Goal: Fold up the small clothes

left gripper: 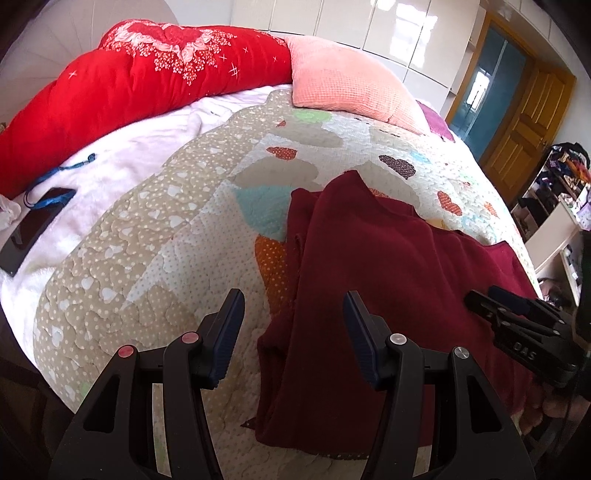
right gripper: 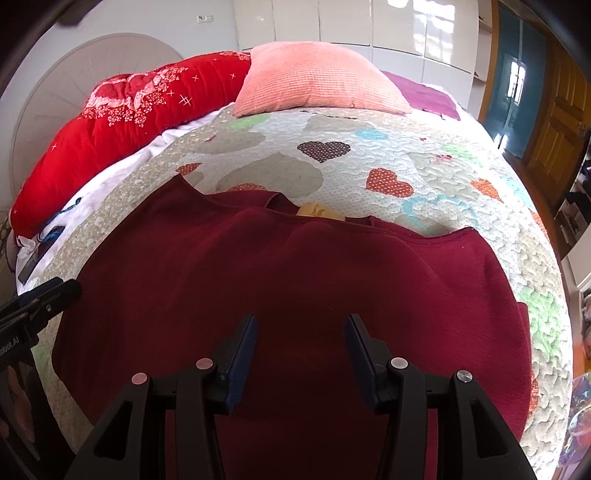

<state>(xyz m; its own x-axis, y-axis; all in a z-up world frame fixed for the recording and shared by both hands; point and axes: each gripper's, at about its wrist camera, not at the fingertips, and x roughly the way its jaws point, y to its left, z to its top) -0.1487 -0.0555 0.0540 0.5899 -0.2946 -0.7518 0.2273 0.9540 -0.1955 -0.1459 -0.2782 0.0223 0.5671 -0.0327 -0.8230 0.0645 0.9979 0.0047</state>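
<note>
The dark red garment (right gripper: 295,280) lies spread flat on the heart-patterned quilt (right gripper: 369,155), its long axis running side to side across the near edge of the bed, neckline toward the pink pillow (right gripper: 317,77). The right gripper (right gripper: 301,354) hovers over its middle, jaws apart and empty. The left gripper (left gripper: 293,332) straddles its left edge, also spread wide and holding nothing, so it looks nearer that side for a fold inward.

garment (right gripper: 295,280): dark red knit cloth, matt, finely ribbed
quilt (right gripper: 369,162): stitched cotton patchwork, puckered, matt
cushion (right gripper: 317,81): pink waffle-textured plush
claw (left gripper: 293,332): matt black plastic, ribbed blue pads, shiny metal rivets
wardrobe (left gripper: 369,22): glossy white panels
</note>
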